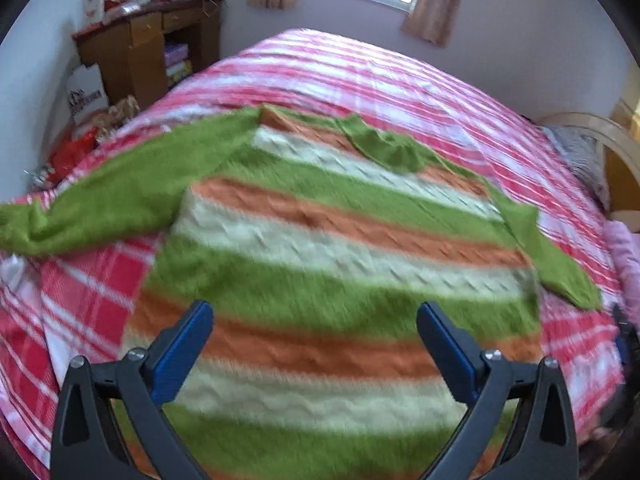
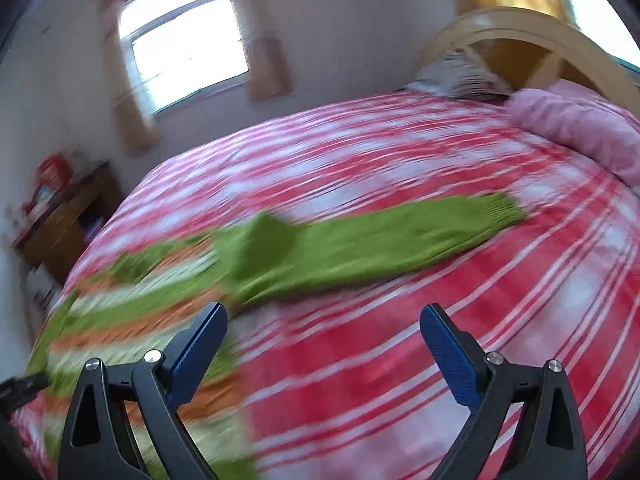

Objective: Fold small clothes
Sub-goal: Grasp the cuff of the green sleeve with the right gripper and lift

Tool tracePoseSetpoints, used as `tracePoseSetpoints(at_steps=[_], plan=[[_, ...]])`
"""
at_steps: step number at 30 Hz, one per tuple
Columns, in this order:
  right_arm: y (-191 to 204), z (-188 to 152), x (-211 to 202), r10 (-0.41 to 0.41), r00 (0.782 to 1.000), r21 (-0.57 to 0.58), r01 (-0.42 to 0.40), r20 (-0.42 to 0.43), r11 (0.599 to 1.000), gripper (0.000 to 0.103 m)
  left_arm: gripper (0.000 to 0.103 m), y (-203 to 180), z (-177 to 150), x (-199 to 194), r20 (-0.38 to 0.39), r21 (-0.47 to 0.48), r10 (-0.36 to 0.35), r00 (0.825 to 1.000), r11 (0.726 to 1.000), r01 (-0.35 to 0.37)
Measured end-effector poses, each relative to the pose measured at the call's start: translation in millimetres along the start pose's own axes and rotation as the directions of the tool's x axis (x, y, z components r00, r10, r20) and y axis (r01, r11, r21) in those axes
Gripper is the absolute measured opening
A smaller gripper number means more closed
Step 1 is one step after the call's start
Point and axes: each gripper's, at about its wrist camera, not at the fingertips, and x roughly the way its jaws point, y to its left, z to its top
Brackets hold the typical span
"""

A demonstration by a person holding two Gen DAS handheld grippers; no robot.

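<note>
Left wrist view: we see a green, orange and cream striped knitted sweater [image 1: 320, 248] spread flat on the bed's red and white checked cover [image 1: 440, 92].

Our left tongs [image 1: 315, 334] hang over its near hem, jaws wide apart and holding nothing. In the right wrist view our right tongs [image 2: 323, 334] are likewise spread and empty, above bare cover just right of the sweater body, with one green sleeve [image 2: 380, 240] stretched out to the far right. Both views are blurred.

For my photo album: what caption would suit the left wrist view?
Open left claw poised over a striped sweater spread flat on a pink plaid bedspread.
</note>
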Motion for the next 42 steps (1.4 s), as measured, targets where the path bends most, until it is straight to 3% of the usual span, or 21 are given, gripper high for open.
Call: tracePoseSetpoints(at_steps=[1, 3, 5, 6, 9, 12, 15, 20, 21, 23, 24, 30, 36, 39, 42], plan=[[-21.3, 10.6, 6.1, -0.032, 0.999, 0.046, 0.031, 0.015, 0.998, 0.097, 0.103, -0.3, 5.4, 3.4, 0.008, 0.006, 0.024, 1.000, 1.000, -0.024], [-58.0, 27.5, 17.1, -0.064, 0.998, 0.121, 0.060, 0.030, 0.991, 0.086, 0.103, -3.4, 17.0, 8.7, 0.043, 0.031, 0.089, 0.995, 0.995, -0.090], [-101.3, 46.2, 36.3, -0.082, 0.997, 0.207, 0.080, 0.002, 0.975, 0.064, 0.103, -9.8, 23.8, 14.5, 0.103, 0.081, 0.174, 0.979, 0.980, -0.183], [-125.9, 54.5, 47.8, -0.092, 0.996, 0.264, 0.094, -0.018, 0.960, 0.063, 0.103, -14.4, 25.5, 19.5, 0.132, 0.112, 0.218, 0.967, 0.966, -0.233], [-177.6, 64.6, 71.7, -0.099, 0.993, 0.415, 0.114, -0.058, 0.903, 0.063, 0.103, -14.0, 27.7, 36.2, 0.171, 0.136, 0.268, 0.948, 0.947, -0.292], [-212.8, 67.5, 94.4, -0.088, 0.993, 0.516, 0.119, -0.083, 0.848, 0.063, 0.103, -9.1, 25.6, 49.6, 0.144, 0.112, 0.254, 0.956, 0.956, -0.271], [-215.6, 68.9, 118.8, -0.070, 0.990, 0.522, 0.124, -0.121, 0.844, 0.063, 0.103, -2.3, 20.4, 63.4, 0.111, 0.069, 0.232, 0.966, 0.968, -0.241], [-202.9, 76.6, 133.9, -0.133, 0.984, 0.459, 0.172, -0.116, 0.871, 0.062, 0.103, 0.0, 9.5, 79.2, 0.080, 0.050, 0.226, 0.971, 0.972, -0.230], [-199.5, 78.6, 137.0, -0.138, 0.984, 0.443, 0.176, -0.115, 0.879, 0.057, 0.103, 0.7, 9.7, 77.7, 0.083, 0.044, 0.217, 0.973, 0.974, -0.221], [-197.2, 80.2, 144.9, -0.142, 0.981, 0.396, 0.184, -0.133, 0.899, 0.019, 0.103, 1.2, 9.5, 79.4, 0.074, 0.042, 0.207, 0.976, 0.977, -0.210], [-197.1, 79.4, 149.7, -0.133, 0.980, 0.381, 0.181, -0.148, 0.907, 0.017, 0.103, 1.0, 9.5, 79.4, 0.074, 0.043, 0.202, 0.977, 0.978, -0.205], [-212.1, 74.7, 140.4, -0.063, 0.990, 0.427, 0.111, -0.123, 0.897, 0.010, 0.103, -1.9, 7.9, 80.3, 0.071, 0.047, 0.191, 0.979, 0.980, -0.195], [-201.5, 96.6, 91.3, -0.118, 0.993, 0.411, 0.102, 0.014, 0.906, 0.009, 0.103, 0.0, 10.2, 82.8, 0.072, 0.044, 0.184, 0.980, 0.981, -0.188], [-183.9, 108.4, 78.1, -0.127, 0.991, 0.365, 0.103, 0.040, 0.925, 0.009, 0.103, -0.5, 10.7, 83.4, 0.069, 0.046, 0.187, 0.980, 0.981, -0.190], [-153.6, 117.3, 73.3, -0.070, 0.996, 0.318, 0.051, 0.047, 0.947, 0.009, 0.103, -1.3, 14.2, 82.4, 0.054, 0.072, 0.181, 0.982, 0.980, -0.184]])
